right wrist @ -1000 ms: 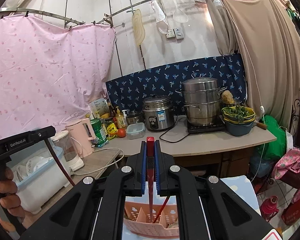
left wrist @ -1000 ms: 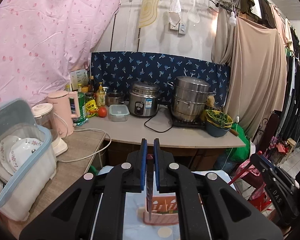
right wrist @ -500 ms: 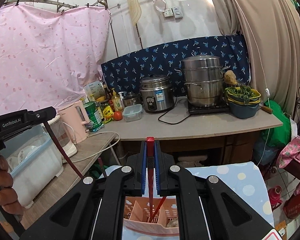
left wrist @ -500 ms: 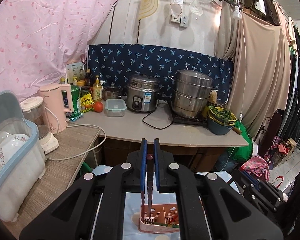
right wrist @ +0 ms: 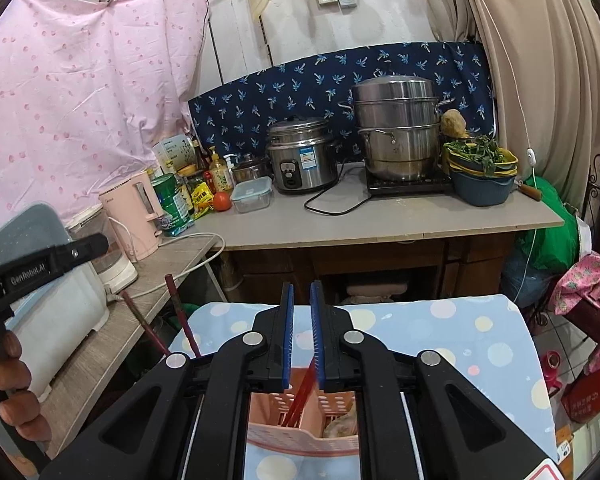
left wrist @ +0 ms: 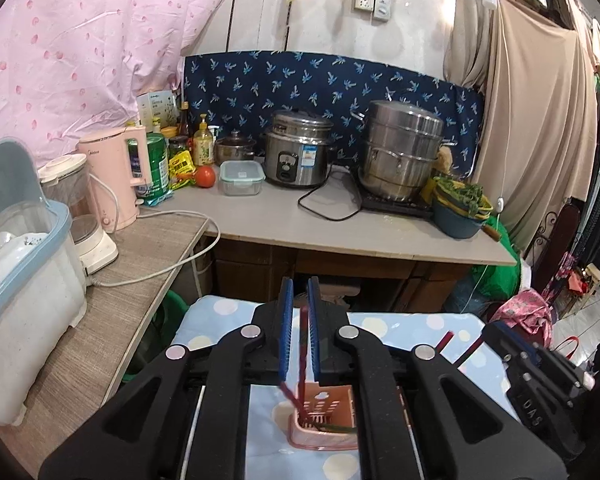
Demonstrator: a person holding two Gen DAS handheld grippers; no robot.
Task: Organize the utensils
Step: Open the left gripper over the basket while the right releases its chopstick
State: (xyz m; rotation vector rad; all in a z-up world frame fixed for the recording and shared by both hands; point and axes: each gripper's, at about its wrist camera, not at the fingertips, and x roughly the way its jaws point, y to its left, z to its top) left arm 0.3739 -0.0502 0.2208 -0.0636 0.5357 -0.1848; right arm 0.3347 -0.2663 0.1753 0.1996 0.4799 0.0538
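Observation:
A pink slotted utensil basket (left wrist: 327, 434) (right wrist: 300, 438) stands on the blue dotted tablecloth (right wrist: 440, 332). My left gripper (left wrist: 300, 285) hangs above it, shut on a dark red chopstick (left wrist: 303, 344) whose lower end reaches into the basket. In the right wrist view the left gripper (right wrist: 59, 256) shows at the left edge in a person's hand (right wrist: 7, 364). My right gripper (right wrist: 300, 286) is just above the basket with its jaws opening. A red chopstick (right wrist: 304, 385) leans loose between and below its pads, down in a basket slot. The right gripper (left wrist: 536, 376) shows at the right of the left wrist view.
Behind the table runs a counter (left wrist: 340, 228) with a rice cooker (left wrist: 297, 154), a steel steamer pot (left wrist: 400, 148), a bowl of greens (left wrist: 458, 208) and a pink kettle (left wrist: 115, 176). A dish box (left wrist: 23, 280) and a white cable (left wrist: 147, 276) sit on the left worktop.
Both grippers have sunk toward the basket. The red chopstick that stood up between the right pads has slid down into the basket. The left chopstick's tip now reaches into the basket.

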